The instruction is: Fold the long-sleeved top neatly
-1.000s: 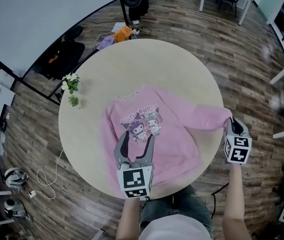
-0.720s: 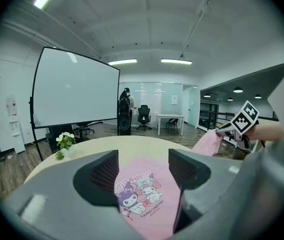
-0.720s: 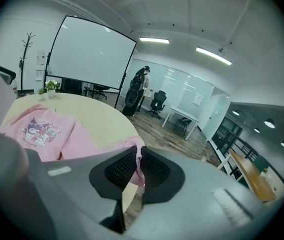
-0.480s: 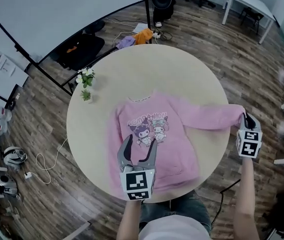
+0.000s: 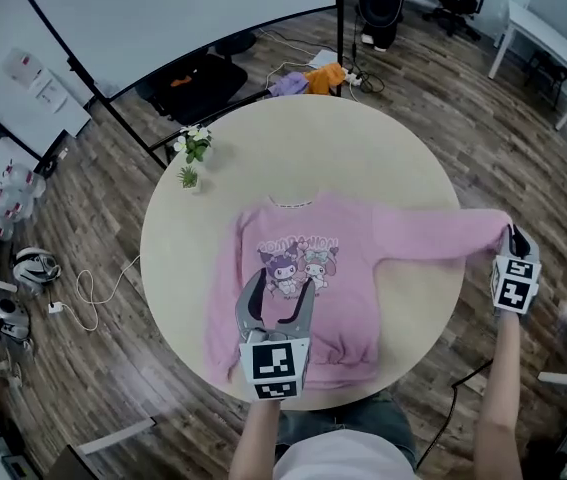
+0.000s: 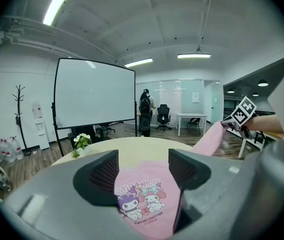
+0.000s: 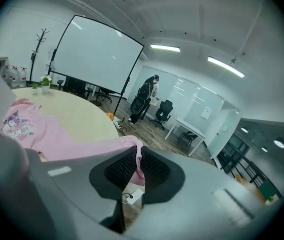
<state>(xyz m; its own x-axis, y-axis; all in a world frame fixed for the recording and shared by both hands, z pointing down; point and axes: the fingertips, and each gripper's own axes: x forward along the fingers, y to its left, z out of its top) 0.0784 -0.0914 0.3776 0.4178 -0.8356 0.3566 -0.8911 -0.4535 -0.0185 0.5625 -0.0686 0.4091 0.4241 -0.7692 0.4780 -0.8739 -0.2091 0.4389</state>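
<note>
Lying flat and face up on the round tabletop (image 5: 363, 138), the pink long-sleeved top (image 5: 348, 298) sat toward the near side, its hem close to the near rim. One sleeve (image 5: 433, 236) was stretched sideways past the tabletop's right rim, and its cuff was caught in the right tool (image 5: 512, 236), which hung beyond the edge over the wooden floor (image 5: 523, 148). The right gripper view showed that grip plainly: both jaws were pressed together on a fold of pink cuff, a detail too small to read from the head view. The left tool (image 5: 281, 286) hovered over the top's front with its jaws spread. The left gripper view showed nothing between them but the cartoon print (image 6: 147, 201) lying below, and it also caught the sleeve slanting up toward the other tool.

Only the head view gave the whole outline. The other sleeve (image 5: 221, 298) lay along the body's left side, its cuff end hard to make out. Bare tabletop stretched beyond the collar and to both sides, with a small potted plant (image 5: 193, 153) near the far-left rim. Past the far edge, a heap of clothes (image 5: 313, 80) lay on the floor beside a large white screen (image 5: 163, 18), which was cut off at the top.
</note>
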